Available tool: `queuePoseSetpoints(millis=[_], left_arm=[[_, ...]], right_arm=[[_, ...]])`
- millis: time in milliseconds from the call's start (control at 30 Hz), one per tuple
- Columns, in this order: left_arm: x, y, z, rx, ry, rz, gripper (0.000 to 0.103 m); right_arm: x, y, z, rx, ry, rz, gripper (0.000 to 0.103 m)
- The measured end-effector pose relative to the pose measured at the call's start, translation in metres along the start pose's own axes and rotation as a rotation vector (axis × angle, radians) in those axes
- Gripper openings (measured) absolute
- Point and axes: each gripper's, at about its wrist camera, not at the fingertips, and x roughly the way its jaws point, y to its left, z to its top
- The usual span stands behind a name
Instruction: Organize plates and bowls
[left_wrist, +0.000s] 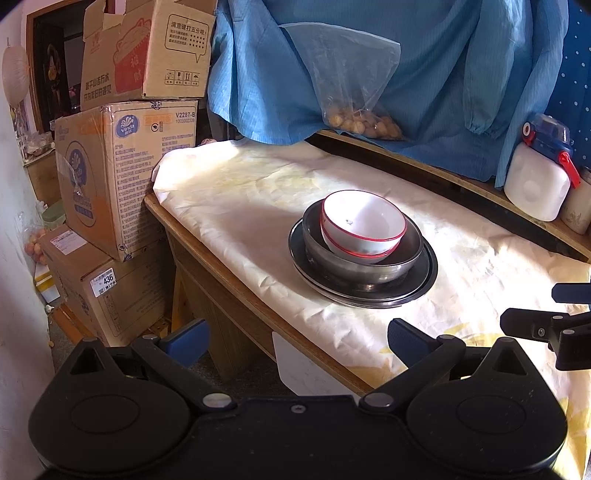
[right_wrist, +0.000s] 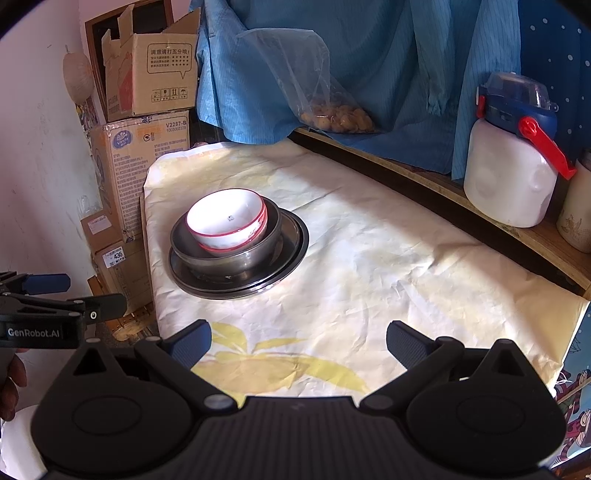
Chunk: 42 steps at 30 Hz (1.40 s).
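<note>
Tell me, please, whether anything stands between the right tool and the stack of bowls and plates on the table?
Nothing visible does. The right tool hangs open over the bare tablecloth, and only cloth lies between it and the stack of bowls and plates. The white jug sits off on the ledge, well aside.

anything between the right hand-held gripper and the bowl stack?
Nothing: only bare wrinkled tablecloth between the right hand-held gripper and the bowl stack, as the right wrist view shows.

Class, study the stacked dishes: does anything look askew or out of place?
Yes. The white bowls sit tilted and off-centre inside the metal bowl, leaning to one side. The plates beneath lie flat.
</note>
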Motion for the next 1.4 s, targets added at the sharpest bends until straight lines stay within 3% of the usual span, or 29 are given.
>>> queuePoseSetpoints(millis=[1400], left_arm=[[0.0056,-0.0004,0.0033,0.010,0.009,-0.004,0.102]], right_arm=[[0.0046,-0.0031,0.0018,0.005,0.010,0.005,0.103]])
